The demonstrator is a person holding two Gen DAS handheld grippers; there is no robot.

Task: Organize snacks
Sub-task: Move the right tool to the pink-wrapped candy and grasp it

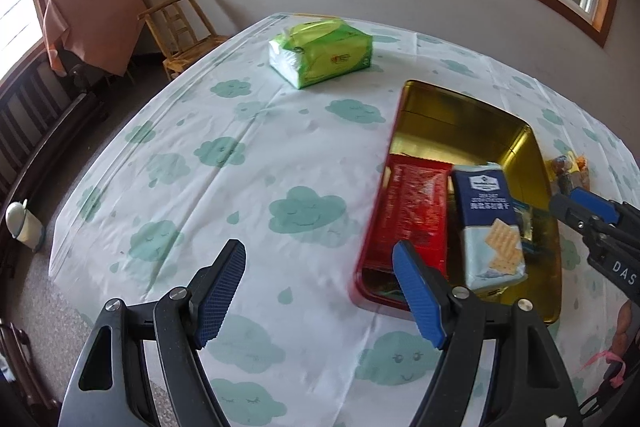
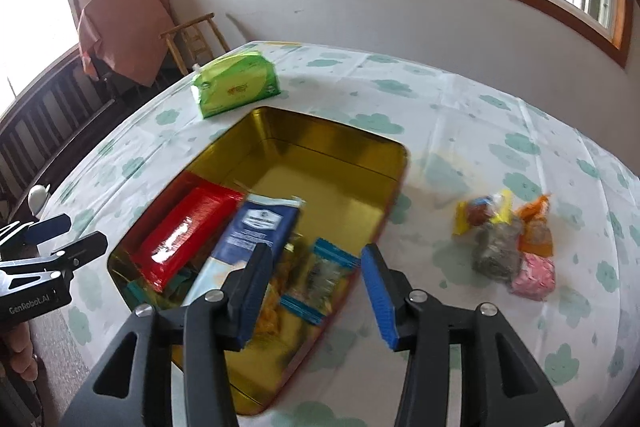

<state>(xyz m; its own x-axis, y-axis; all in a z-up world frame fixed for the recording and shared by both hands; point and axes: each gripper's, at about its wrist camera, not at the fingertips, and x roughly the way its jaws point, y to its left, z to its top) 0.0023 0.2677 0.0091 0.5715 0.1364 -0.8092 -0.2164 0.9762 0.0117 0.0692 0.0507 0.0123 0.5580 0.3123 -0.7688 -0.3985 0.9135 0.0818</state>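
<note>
An open gold tin (image 2: pixel 340 155) with red outer walls holds a red packet (image 2: pixel 188 231), a blue cracker pack (image 2: pixel 256 227) and a small blue-edged packet (image 2: pixel 320 279). My right gripper (image 2: pixel 316 291) hovers open over the tin's near end; the small packet lies below the gap, untouched. A heap of loose wrapped snacks (image 2: pixel 508 239) lies on the cloth right of the tin. My left gripper (image 1: pixel 320 291) stands wide open above the tablecloth, its right finger over the left wall of the tin (image 1: pixel 460 115). In that view the red packet (image 1: pixel 416 203) and cracker pack (image 1: pixel 488 219) lie side by side.
A green tissue pack (image 1: pixel 320 51) sits on the cloud-print tablecloth (image 1: pixel 240 155) beyond the tin. A wooden chair (image 1: pixel 180 31) and a cloth-draped object stand past the table's far left corner. A white bin (image 1: pixel 22 223) is on the floor at left.
</note>
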